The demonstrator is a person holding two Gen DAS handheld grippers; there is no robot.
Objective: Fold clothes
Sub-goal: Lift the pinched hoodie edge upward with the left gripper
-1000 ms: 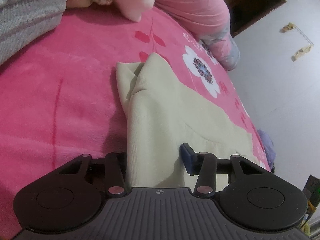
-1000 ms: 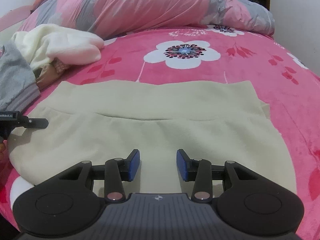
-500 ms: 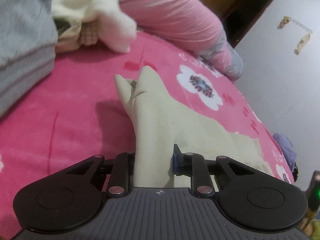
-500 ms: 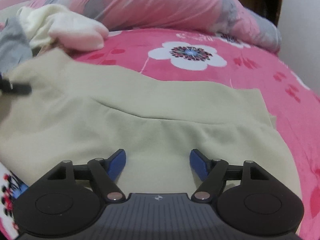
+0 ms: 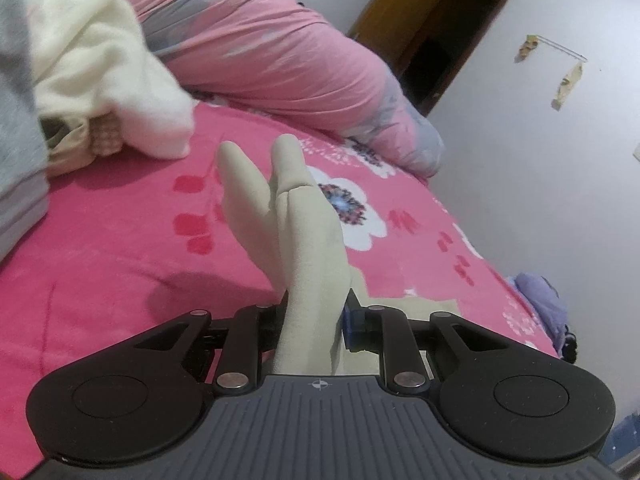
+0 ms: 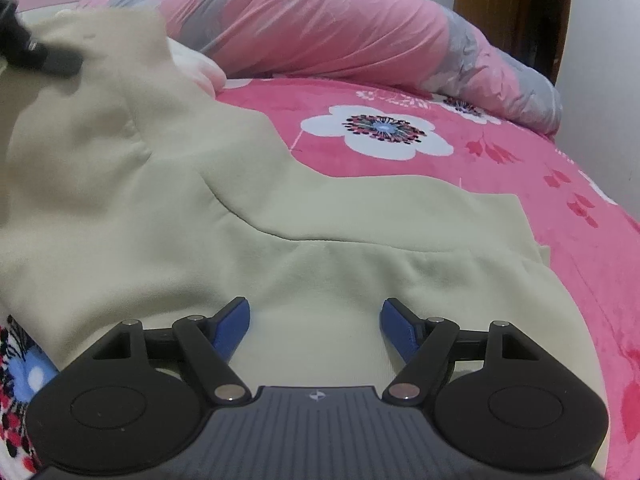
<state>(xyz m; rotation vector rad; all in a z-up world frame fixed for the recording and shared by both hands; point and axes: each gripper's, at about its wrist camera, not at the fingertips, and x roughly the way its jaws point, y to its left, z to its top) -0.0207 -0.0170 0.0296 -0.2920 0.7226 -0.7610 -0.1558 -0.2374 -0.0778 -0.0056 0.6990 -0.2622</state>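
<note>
The left hand-held gripper [image 5: 314, 312] pinches a bunched edge of the beige garment [image 5: 304, 240] between its pads, and the cloth rises clear of the pink blanket [image 5: 112, 240] beyond the fingers. The right hand-held gripper [image 6: 316, 320] has its jaws spread wide, with nothing pressed between the blue pads [image 6: 234, 320]; it sits low over the near part of the same beige garment [image 6: 280, 208]. The garment lies across the near half of the bed, its left side raised, its right side flat. On the far left, a cream garment [image 5: 104, 80] and a grey garment [image 5: 16, 92] lie in a heap. At the far edge of the bed lies a rolled pink and grey quilt [image 6: 320, 28].
</note>
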